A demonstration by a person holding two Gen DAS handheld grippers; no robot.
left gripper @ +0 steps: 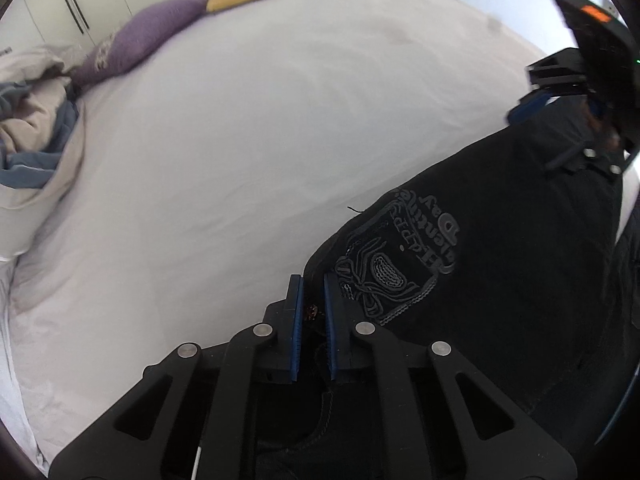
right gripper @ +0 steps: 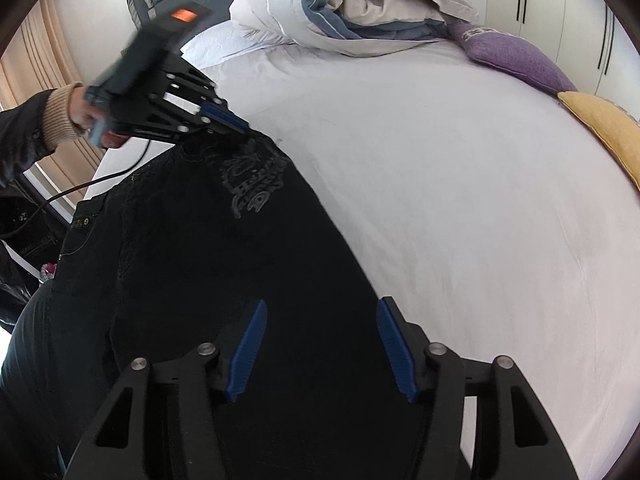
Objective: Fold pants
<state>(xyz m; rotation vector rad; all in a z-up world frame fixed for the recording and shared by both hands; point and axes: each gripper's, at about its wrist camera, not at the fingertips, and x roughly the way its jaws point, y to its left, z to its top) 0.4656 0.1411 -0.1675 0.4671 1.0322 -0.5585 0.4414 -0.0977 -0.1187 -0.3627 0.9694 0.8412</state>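
One pants (left gripper: 500, 280) corner between left hand-held gripper (left gripper: 313, 300) pads.

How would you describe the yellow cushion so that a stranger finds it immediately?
Look at the white bed, along the edge nearest the wardrobe doors. Two cushions lie there side by side: the yellow cushion is plain mustard, while the purple cushion beside it lies nearer the rolled duvet.

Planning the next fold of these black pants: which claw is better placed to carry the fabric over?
Left. The left claw is already shut on the black embroidered pants; the right claw hangs open above them, gripping nothing.
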